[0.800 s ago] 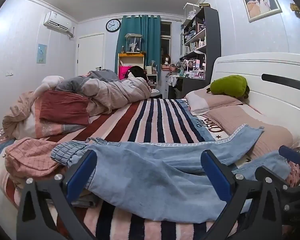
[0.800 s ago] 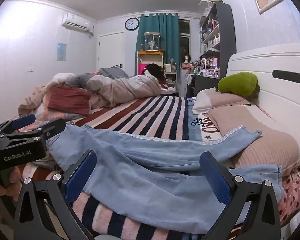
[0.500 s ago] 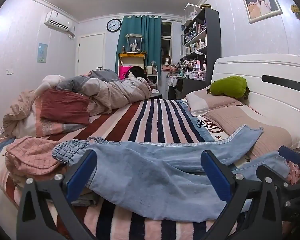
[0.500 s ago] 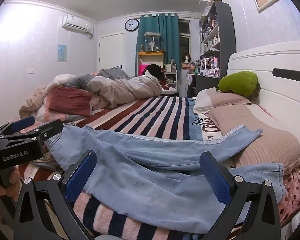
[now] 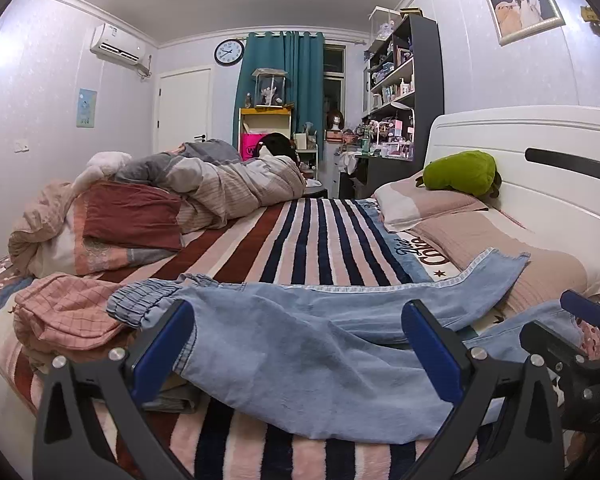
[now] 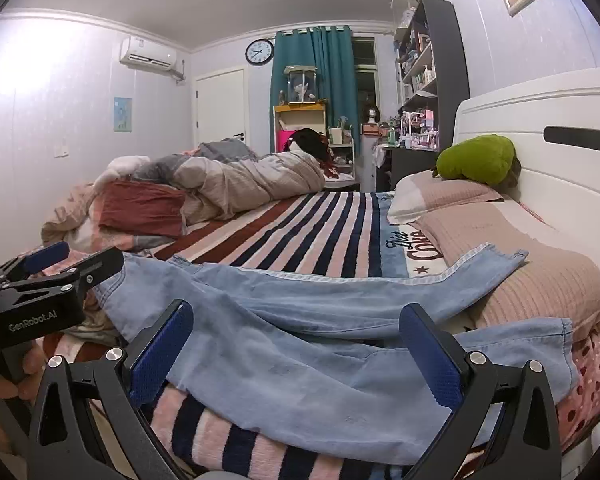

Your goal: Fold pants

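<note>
Light blue jeans (image 5: 300, 344) lie spread across the near edge of the striped bed, waistband at the left, legs reaching right onto a pink pillow; they also show in the right wrist view (image 6: 300, 332). My left gripper (image 5: 298, 350) is open and empty, just in front of the jeans near the waist end. My right gripper (image 6: 296, 354) is open and empty, in front of the legs. The left gripper also shows at the left of the right wrist view (image 6: 56, 264), and part of the right gripper (image 5: 580, 344) at the right of the left wrist view.
A striped blanket (image 5: 320, 236) covers the bed. Folded pink checked cloth (image 5: 64, 312) lies left of the jeans. Rumpled quilts (image 5: 204, 184) are piled at the back left. Pillows (image 5: 432, 204) and a green plush (image 5: 460, 174) lie by the white headboard (image 5: 540, 160).
Both views have shifted very slightly; the jeans lie as before and both grippers stay open.
</note>
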`<control>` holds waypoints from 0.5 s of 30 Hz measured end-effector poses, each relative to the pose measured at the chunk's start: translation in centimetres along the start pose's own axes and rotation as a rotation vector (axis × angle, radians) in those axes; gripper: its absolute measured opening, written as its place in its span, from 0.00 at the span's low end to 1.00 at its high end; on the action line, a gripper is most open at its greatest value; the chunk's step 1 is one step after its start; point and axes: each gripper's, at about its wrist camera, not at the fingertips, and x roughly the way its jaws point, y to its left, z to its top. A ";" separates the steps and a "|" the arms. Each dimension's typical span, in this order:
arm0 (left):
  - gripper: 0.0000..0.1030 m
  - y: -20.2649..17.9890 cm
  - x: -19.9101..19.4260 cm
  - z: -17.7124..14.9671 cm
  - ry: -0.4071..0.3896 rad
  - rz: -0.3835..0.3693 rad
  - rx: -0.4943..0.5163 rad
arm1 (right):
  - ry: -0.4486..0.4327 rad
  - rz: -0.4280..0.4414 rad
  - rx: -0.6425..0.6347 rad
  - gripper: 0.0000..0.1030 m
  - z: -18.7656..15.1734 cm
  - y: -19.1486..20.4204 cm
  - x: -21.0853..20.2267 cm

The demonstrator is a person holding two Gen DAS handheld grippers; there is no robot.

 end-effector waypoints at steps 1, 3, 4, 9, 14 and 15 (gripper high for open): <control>0.99 0.1 0.0 0.0 0.000 -0.002 -0.002 | -0.001 0.000 0.002 1.00 0.0 -0.1 0.0; 0.99 0.1 0.0 0.0 0.000 -0.004 -0.001 | 0.000 0.001 0.003 1.00 0.0 0.0 0.0; 0.99 0.1 0.0 0.0 0.000 -0.005 -0.001 | 0.000 0.002 0.006 1.00 0.0 -0.1 0.0; 0.99 -0.2 0.1 -0.1 -0.002 -0.008 0.004 | 0.000 0.003 0.012 0.99 -0.1 -0.2 0.0; 0.99 -0.2 0.1 -0.1 -0.003 -0.007 0.005 | 0.000 0.005 0.015 1.00 -0.1 -0.3 0.0; 0.99 -0.3 0.0 -0.1 -0.004 -0.006 0.006 | 0.001 0.005 0.016 1.00 0.0 -0.3 0.0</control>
